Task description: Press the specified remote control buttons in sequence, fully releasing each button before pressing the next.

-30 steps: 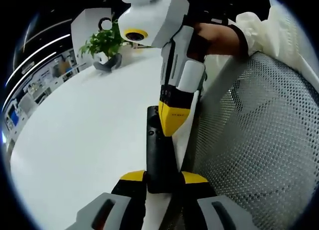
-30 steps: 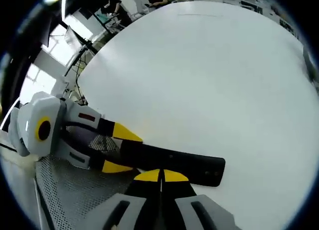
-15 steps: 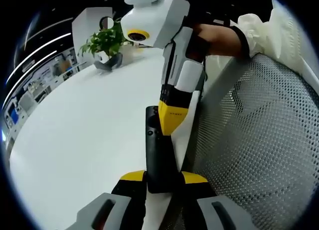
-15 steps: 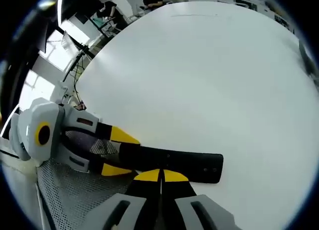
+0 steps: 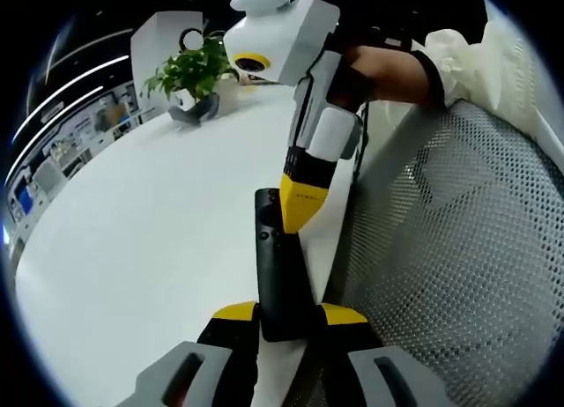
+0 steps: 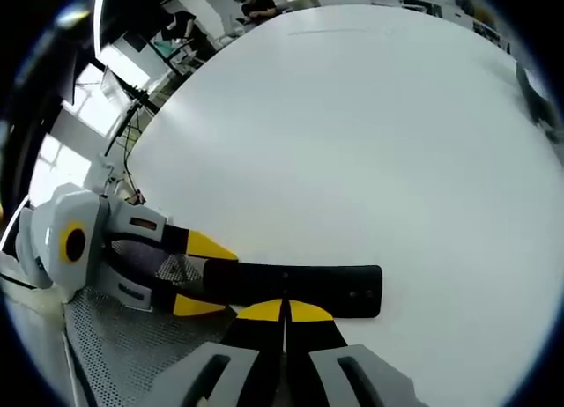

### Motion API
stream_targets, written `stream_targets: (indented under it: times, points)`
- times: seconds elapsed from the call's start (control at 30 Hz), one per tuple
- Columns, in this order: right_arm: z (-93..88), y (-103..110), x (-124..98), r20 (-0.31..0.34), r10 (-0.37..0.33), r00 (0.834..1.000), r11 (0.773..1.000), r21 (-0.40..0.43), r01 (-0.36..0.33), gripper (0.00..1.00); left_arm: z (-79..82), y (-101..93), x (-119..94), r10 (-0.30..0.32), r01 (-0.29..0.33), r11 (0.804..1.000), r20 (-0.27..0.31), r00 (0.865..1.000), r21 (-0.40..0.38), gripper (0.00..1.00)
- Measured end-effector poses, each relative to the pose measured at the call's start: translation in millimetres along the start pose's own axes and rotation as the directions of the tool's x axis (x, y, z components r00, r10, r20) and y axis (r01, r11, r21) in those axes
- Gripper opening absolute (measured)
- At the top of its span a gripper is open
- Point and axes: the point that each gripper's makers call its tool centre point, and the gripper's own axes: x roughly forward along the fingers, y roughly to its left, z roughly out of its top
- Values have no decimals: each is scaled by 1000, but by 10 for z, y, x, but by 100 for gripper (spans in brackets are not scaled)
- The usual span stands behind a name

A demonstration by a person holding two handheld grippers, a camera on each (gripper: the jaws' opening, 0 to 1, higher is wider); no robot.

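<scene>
The worktop (image 5: pixel 132 248) is a broad, round-edged slab, smooth, matte and plain white, and its surface spreads across the right gripper view (image 6: pixel 370 134) as well. Beside it in the left gripper view stands a grey perforated mesh panel (image 5: pixel 449 275), its surface a regular grid of small round holes, curving up at the worktop's edge; a patch of the same mesh shows low in the right gripper view (image 6: pixel 115 354). At the far side of the worktop sits a small leafy green plant (image 5: pixel 189 72) in a dark grey pot (image 5: pixel 194 110) with a flared rim. The remote control (image 5: pixel 275 262) is a long, slim, matte black bar with squared ends, lying flat on the worktop close to its edge by the mesh; one small round button shows on its upper part, and in the right gripper view (image 6: pixel 300 288) a couple of faint marks dot its far end. The left gripper (image 5: pixel 286 323) has its yellow-tipped jaws clamped on the near end of the remote, one at each long side. The right gripper (image 5: pixel 298 209), white and grey with a tapered yellow tip, has its jaws pressed together, the tip down at the remote's top face, and a hand (image 5: pixel 388 72) in a white sleeve holds it.
</scene>
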Motion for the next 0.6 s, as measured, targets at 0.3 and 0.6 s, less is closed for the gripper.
stream_targets:
  times: [0.3, 0.6]
  points:
    - [7, 43, 20, -3, -25, 1000, 995, -101, 25, 0, -3, 8, -7, -1, 1, 1000, 3, 1000, 3, 26]
    - [7, 59, 36, -13, -62, 998, 985, -164, 59, 0, -7, 8, -10, -1, 1, 1000, 4, 1000, 10, 26]
